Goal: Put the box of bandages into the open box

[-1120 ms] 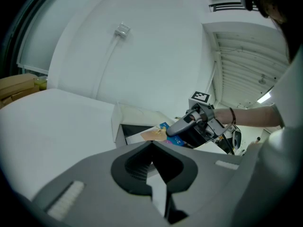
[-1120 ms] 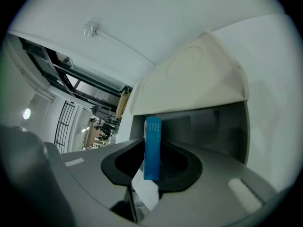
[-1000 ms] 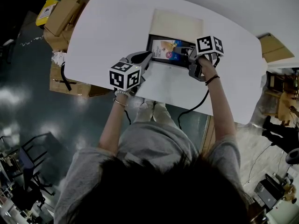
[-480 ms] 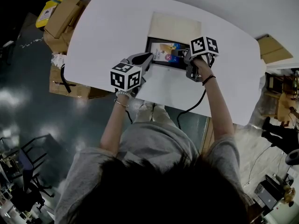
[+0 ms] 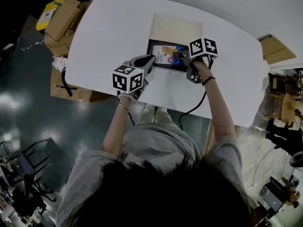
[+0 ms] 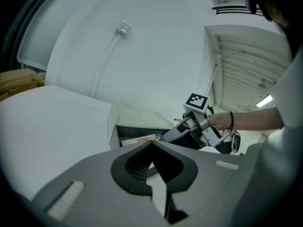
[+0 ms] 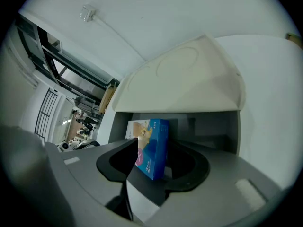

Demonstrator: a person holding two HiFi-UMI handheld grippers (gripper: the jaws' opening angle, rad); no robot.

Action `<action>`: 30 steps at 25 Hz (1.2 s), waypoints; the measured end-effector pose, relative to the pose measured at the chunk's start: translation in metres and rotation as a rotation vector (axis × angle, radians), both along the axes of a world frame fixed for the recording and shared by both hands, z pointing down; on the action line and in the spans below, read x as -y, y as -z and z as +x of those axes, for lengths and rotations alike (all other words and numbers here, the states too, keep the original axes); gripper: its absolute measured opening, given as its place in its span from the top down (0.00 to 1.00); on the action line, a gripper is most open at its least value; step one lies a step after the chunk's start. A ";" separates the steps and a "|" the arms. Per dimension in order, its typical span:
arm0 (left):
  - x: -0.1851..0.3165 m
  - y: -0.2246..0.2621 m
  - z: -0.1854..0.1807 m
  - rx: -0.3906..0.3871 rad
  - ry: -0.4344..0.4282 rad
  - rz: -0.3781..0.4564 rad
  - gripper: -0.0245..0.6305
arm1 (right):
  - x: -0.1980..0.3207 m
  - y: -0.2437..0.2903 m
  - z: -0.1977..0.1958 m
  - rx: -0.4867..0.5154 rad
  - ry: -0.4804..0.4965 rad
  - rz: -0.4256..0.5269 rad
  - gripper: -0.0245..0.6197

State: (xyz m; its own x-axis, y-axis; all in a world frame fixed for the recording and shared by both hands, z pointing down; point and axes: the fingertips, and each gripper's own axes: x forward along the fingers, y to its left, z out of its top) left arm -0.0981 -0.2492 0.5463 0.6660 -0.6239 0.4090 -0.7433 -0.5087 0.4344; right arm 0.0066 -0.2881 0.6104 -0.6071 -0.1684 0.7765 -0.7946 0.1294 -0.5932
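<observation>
Standing in the matte open box point(image 7: 189, 79), the glossy blue box of bandages point(image 7: 152, 148) sits at 12 o'clock, loose between the right gripper point(image 5: 183, 60)'s just-opening jaws.

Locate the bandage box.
Right gripper view: the bandage box stands inside the open box, between the right gripper's jaws, which have just been opening.

White table point(image 5: 109, 32) bearing an open box point(image 5: 176, 27)
</observation>
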 end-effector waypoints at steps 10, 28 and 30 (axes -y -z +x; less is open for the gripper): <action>0.001 -0.001 0.006 -0.004 -0.006 -0.005 0.97 | 0.004 -0.002 0.006 -0.061 -0.046 0.026 0.60; -0.002 0.009 0.001 -0.010 0.004 0.027 0.97 | -0.001 0.030 0.001 -0.019 -0.042 0.209 0.86; -0.003 0.012 0.001 -0.010 0.005 0.036 0.97 | -0.003 0.036 -0.001 -0.013 -0.035 0.241 0.90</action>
State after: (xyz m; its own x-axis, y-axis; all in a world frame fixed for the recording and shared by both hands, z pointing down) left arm -0.0969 -0.2464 0.5341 0.6671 -0.6414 0.3790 -0.7413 -0.5208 0.4234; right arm 0.0059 -0.2849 0.5749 -0.5881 -0.3704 0.7190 -0.8083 0.2379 -0.5386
